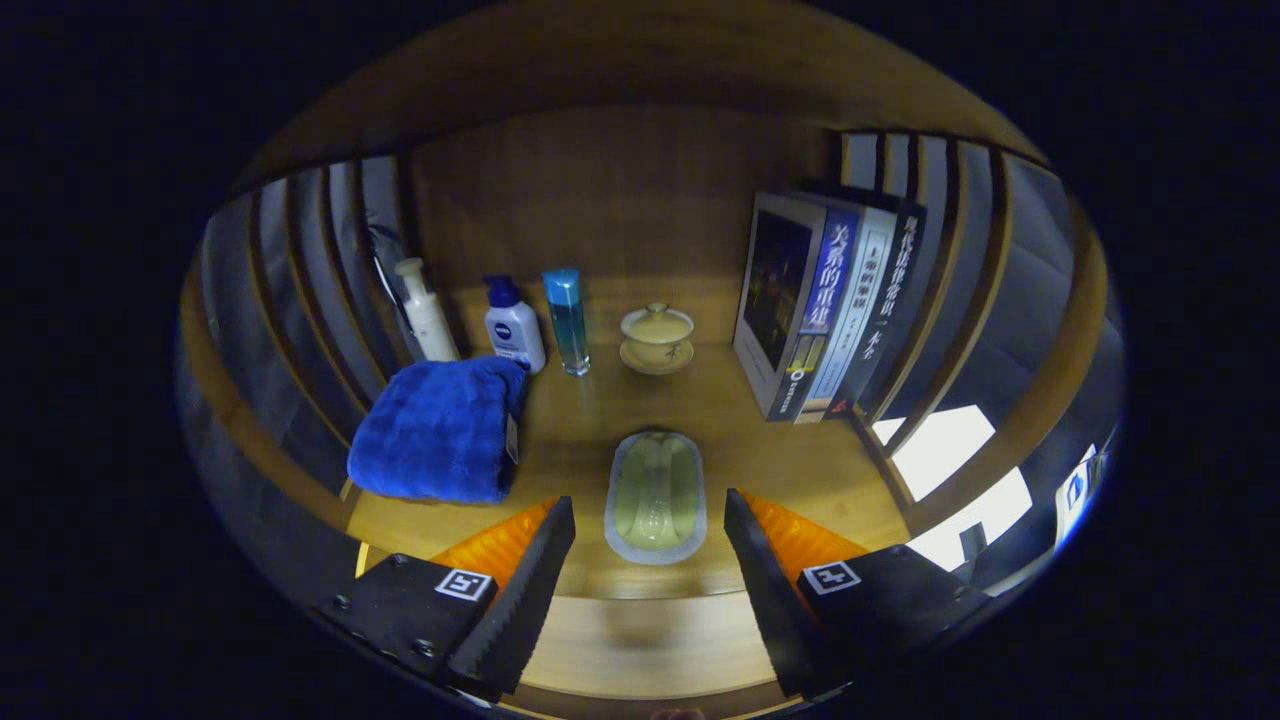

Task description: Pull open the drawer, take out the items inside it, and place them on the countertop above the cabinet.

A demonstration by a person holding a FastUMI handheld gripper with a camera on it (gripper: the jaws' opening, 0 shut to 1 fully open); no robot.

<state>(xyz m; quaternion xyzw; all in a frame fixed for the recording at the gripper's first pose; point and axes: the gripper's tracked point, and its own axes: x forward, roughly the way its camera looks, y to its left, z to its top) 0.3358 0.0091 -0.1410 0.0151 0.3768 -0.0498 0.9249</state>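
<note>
One pale green oval soap dish (655, 497) lies on the wooden tabletop (720, 410) between the spread, empty gripper (650, 545) fingers; whether drawer items remain is unseen.

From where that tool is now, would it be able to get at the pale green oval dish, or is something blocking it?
Probably yes. The tool is open, and the green oval dish lies on the countertop between its fingertips with nothing in front. The blue towel lies off to one side.
</note>
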